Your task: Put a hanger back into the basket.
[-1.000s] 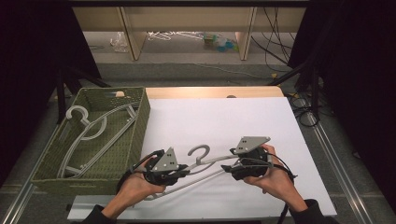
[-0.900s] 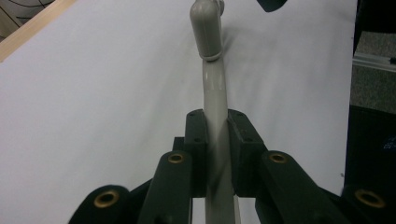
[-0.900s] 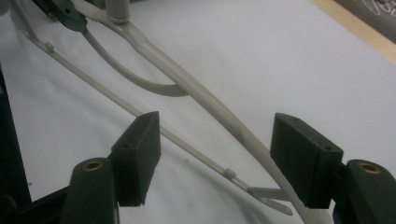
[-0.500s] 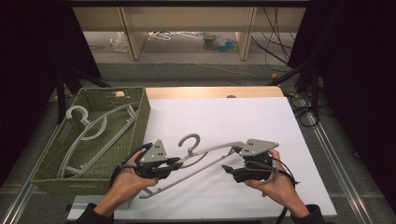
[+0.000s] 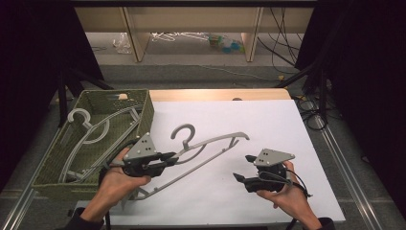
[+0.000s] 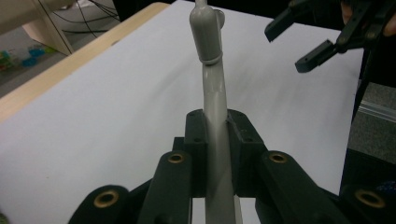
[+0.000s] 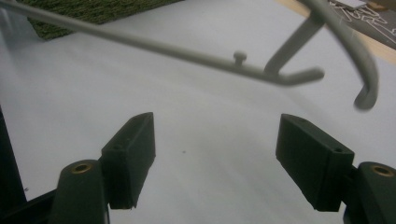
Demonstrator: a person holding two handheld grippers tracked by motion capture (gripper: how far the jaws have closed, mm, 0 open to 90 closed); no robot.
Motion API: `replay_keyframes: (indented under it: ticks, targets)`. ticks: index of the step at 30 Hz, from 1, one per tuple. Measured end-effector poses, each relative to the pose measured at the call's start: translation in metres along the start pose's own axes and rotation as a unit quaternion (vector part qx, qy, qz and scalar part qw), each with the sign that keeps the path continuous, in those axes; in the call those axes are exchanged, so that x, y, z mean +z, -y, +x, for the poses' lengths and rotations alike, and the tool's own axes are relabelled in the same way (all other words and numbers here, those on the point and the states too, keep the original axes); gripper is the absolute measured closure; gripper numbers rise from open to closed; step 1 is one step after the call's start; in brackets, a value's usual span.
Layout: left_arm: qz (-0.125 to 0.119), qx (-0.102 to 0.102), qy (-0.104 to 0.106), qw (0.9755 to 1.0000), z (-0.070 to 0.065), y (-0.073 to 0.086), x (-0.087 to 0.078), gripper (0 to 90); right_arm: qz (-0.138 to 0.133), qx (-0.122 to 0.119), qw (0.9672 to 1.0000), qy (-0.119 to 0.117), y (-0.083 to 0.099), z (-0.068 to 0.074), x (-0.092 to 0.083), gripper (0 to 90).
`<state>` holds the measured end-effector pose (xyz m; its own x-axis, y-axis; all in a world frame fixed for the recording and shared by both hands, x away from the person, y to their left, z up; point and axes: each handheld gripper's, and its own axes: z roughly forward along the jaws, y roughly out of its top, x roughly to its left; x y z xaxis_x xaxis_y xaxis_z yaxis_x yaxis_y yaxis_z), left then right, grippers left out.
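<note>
On the white sheet (image 5: 268, 129), a wooden tabletop (image 5: 215, 94) edge shows.

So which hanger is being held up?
The grey hanger over the white table, clamped in the left hand-held gripper. The other hangers lie in the green basket.

My table (image 5: 287, 93), wooden far edge bare, white sheet (image 5: 268, 129) across most of it, green woven basket (image 5: 143, 108) at my left edge.

high view: overhead, forward-down | tongs views: close, along jaws | shared: hanger (image 5: 210, 146)
</note>
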<state>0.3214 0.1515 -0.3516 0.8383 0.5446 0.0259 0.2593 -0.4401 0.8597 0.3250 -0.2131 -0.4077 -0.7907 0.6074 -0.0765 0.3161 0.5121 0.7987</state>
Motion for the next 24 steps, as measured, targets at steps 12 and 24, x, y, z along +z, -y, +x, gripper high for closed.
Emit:
replay_keyframes:
  ticks: [12, 24]
  targets:
    - [-0.048, -0.018, -0.020, 0.9985, 0.024, -0.020, -0.045, 79.2, 0.001, 0.006, 1.0000, -0.006, 0.011, 0.003, -0.004, 29.4]
    - [-0.042, -0.033, -0.097, 0.9939, 0.067, -0.024, -0.086, 79.2, 0.000, 0.009, 0.9999, -0.006, 0.013, 0.002, -0.004, 29.4]
